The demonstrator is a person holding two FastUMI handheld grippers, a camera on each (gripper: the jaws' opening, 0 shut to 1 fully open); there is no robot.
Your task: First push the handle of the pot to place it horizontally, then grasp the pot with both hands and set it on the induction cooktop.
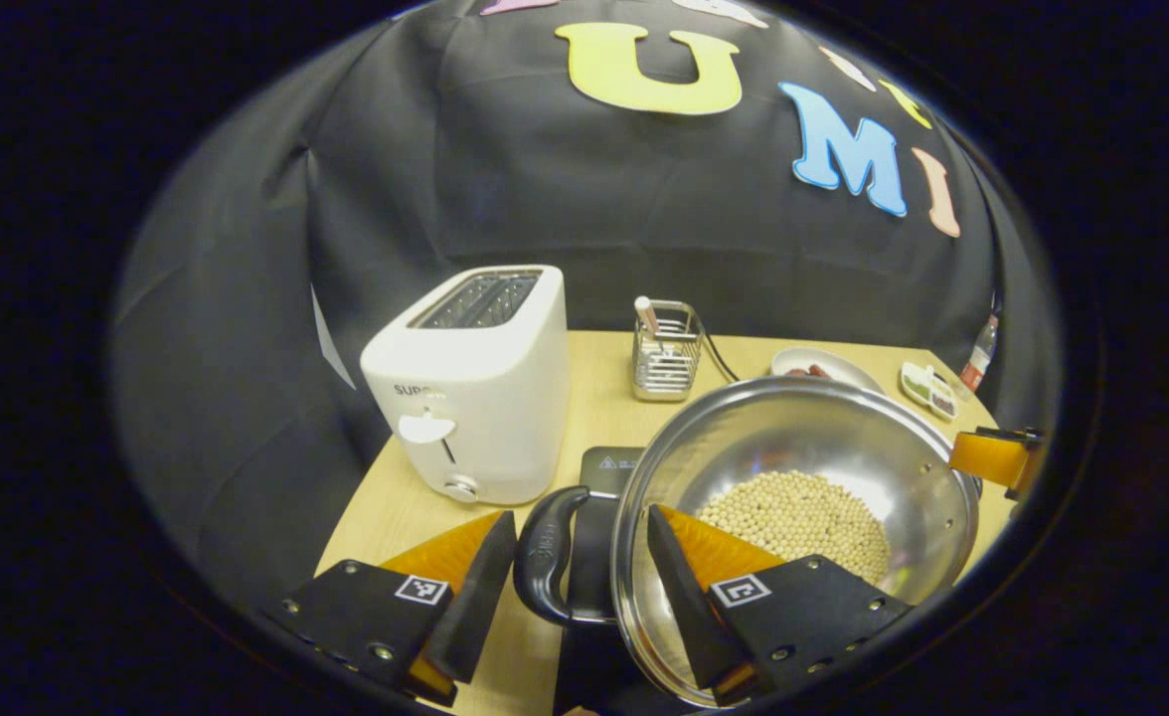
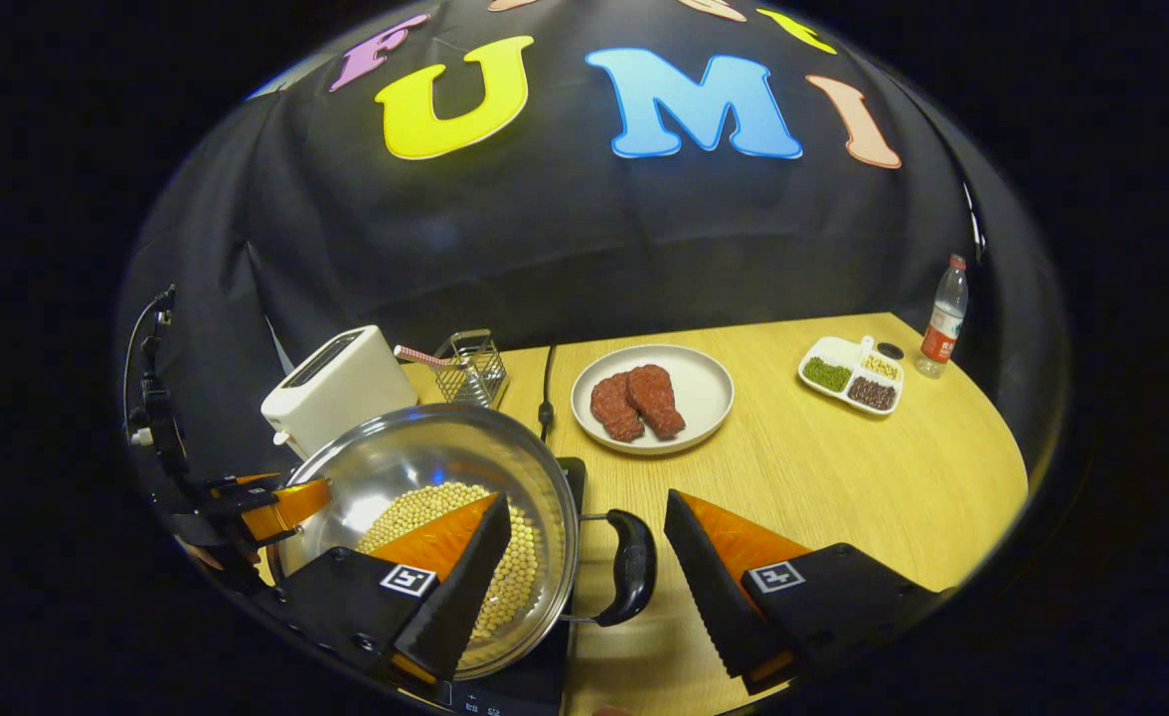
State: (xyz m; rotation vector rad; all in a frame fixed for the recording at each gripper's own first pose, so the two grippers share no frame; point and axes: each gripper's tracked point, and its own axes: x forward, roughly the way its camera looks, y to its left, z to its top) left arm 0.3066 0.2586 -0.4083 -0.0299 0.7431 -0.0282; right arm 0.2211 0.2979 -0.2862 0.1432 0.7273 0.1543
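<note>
So the left gripper [image 1: 580, 587] is spread open with the black loop handle [image 1: 545, 557] of the shiny steel pot [image 1: 793, 527] sitting right in the gap between its fingers, not pinched. Same deal on the far side: the right gripper [image 2: 584, 567] is open too, straddling the other black loop handle [image 2: 629, 567] and the pot's rim. Each hand is nearest its own handle, and both handles stick out sideways, roughly level.

The pot looks like it's already sitting over the black induction cooktop [image 1: 609, 465], so I'd say this is about done. Inside it is a heap of pale beans [image 2: 445, 527]. Further out: a white toaster [image 1: 470, 383], a wire caddy [image 1: 666, 353], a white plate of red meat [image 2: 652, 398].
</note>
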